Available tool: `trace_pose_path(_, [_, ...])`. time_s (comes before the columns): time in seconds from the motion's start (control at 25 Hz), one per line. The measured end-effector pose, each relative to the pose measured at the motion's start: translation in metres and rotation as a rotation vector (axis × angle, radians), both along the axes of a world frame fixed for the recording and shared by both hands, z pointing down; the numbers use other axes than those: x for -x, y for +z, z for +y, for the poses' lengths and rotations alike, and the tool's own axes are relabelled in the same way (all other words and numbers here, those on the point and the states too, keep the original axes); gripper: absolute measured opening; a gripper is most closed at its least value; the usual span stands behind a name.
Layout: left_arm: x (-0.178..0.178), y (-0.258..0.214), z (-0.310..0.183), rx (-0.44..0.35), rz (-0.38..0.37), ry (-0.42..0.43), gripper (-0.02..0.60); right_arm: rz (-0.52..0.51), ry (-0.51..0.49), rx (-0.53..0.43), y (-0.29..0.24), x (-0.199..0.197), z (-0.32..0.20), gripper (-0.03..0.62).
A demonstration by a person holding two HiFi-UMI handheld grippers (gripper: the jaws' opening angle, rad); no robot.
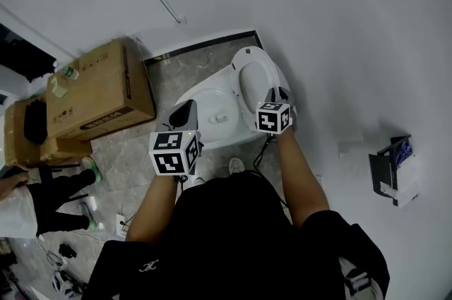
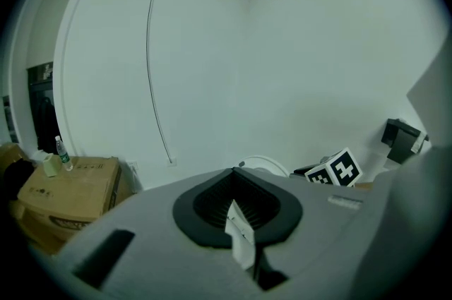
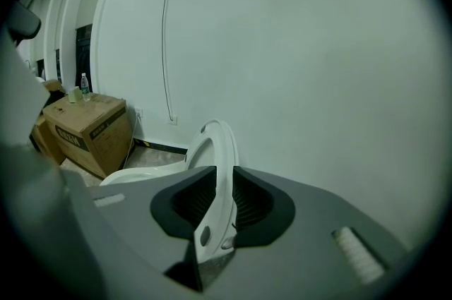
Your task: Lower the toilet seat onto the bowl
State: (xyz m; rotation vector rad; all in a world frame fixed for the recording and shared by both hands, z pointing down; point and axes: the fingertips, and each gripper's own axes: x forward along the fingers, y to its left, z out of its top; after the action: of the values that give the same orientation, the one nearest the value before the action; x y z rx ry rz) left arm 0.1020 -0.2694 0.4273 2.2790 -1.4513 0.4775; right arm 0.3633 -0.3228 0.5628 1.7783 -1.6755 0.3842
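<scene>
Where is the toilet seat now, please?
In the head view, right of centre, the toilet seat stands raised by the wall, between the jaws of the right gripper.

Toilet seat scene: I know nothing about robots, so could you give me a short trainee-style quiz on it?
1. What stands between the jaws of the right hand-held gripper? A) a towel B) the toilet seat C) a box flap
2. True or false: the toilet seat lies flat on the bowl.
3. What small item stands upright on the cardboard box?
Key: 1 B. 2 False, it stands raised. 3 A bottle.
</scene>
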Motion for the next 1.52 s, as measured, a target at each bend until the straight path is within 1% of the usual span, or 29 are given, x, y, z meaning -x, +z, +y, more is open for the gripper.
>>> trace_pose_path(0.24, [-0.003, 0.009, -0.004, 0.015, -0.007, -0.050, 0.009, 0.026, -0.005, 0.056, 0.023, -0.009, -0.008, 0.081])
trace_pose_path(0.4, [-0.009, 0.014, -0.004, 0.020, -0.008, -0.072, 0.009, 0.046, -0.023, 0.059, 0.031, -0.015, -0.011, 0.078])
trace_pose_path(0.56, [-0.009, 0.017, -0.005, 0.025, -0.010, -0.089, 0.009, 0.078, -0.017, 0.061, 0.032, -0.019, -0.014, 0.064])
trace_pose_path(0.76, [-0.007, 0.018, -0.006, 0.025, -0.006, -0.114, 0.009, 0.038, -0.015, 0.057, 0.031, -0.012, -0.011, 0.061])
trace_pose_path(1.0, [-0.002, 0.021, -0.001, 0.032, -0.001, -0.137, 0.009, 0.026, -0.070, 0.043, 0.027, 0.007, -0.006, 0.064])
trace_pose_path(1.24, [0.006, 0.025, 0.007, 0.035, 0.008, -0.161, 0.009, -0.013, -0.103, 0.036, 0.025, 0.029, -0.001, 0.066])
trace_pose_path(1.52, [0.032, 0.027, 0.018, 0.049, 0.023, -0.202, 0.009, -0.076, -0.136, 0.058, 0.025, 0.065, 0.005, 0.067])
